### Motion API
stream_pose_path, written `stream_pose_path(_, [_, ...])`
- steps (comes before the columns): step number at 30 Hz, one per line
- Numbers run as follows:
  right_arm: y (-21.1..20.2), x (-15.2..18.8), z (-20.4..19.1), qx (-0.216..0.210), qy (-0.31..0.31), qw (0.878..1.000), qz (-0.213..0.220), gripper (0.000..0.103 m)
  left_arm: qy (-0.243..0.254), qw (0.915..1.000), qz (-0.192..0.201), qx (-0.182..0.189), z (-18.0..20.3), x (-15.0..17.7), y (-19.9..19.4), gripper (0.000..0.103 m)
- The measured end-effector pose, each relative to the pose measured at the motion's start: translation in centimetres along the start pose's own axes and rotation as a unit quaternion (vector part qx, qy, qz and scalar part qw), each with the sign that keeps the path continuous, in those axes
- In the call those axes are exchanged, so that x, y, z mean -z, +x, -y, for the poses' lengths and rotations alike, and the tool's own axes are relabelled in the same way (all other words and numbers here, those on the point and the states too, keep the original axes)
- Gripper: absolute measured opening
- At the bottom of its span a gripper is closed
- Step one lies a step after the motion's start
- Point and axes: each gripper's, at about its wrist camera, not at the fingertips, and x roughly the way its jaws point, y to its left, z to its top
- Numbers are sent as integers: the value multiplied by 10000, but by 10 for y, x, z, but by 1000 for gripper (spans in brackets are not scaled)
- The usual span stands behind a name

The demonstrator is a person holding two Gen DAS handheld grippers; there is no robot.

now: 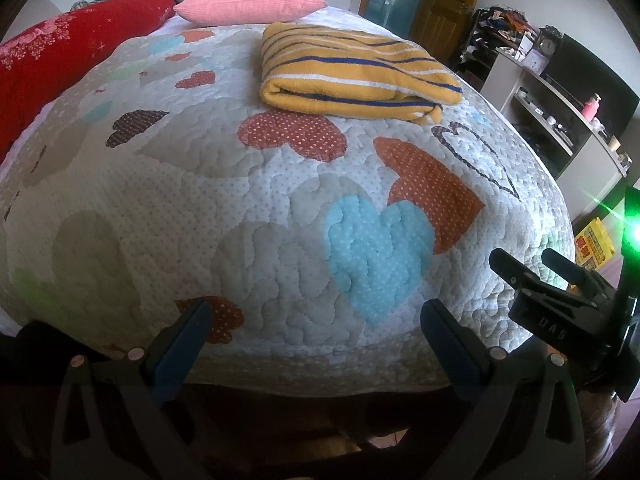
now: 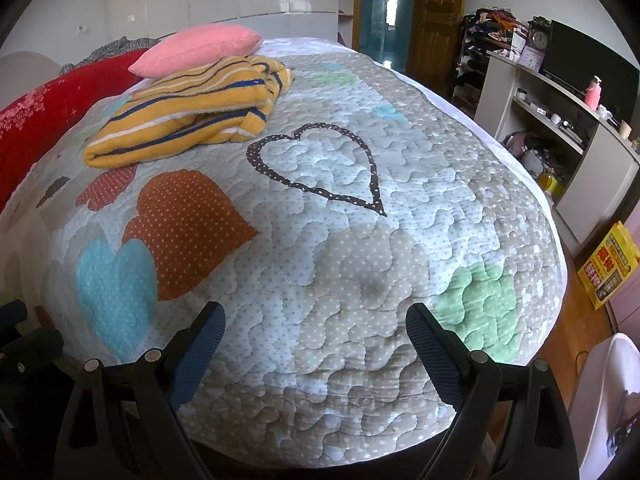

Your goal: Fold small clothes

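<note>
- Judged soft, light and limp: yellow striped garment [image 1: 356, 68], best pinched at a free edge or corner, not at the thick rolled fold.
- Looked fleecy, mustard yellow with blue and white stripes, already doubled over into a rough bundle.
- Lay far up the quilted bedspread [image 1: 248, 216], just near of the pink pillow [image 1: 250, 2], well apart from both tools.
- Left gripper [image 1: 316, 344] spread wide, holding nothing, at the near bed edge.
- Right gripper [image 2: 316, 344] likewise wide and empty.
</note>
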Motion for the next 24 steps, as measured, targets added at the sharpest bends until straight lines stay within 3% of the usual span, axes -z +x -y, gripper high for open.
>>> stream_pose_path(10, [0, 0, 0, -12, 27, 10000, 51, 94, 3, 9999, -47, 96, 0, 1, 1, 103])
stream_pose_path(24, [-7, 0, -3, -20, -73, 9997, 217, 94, 173, 9987, 481, -55, 6, -1, -17, 103])
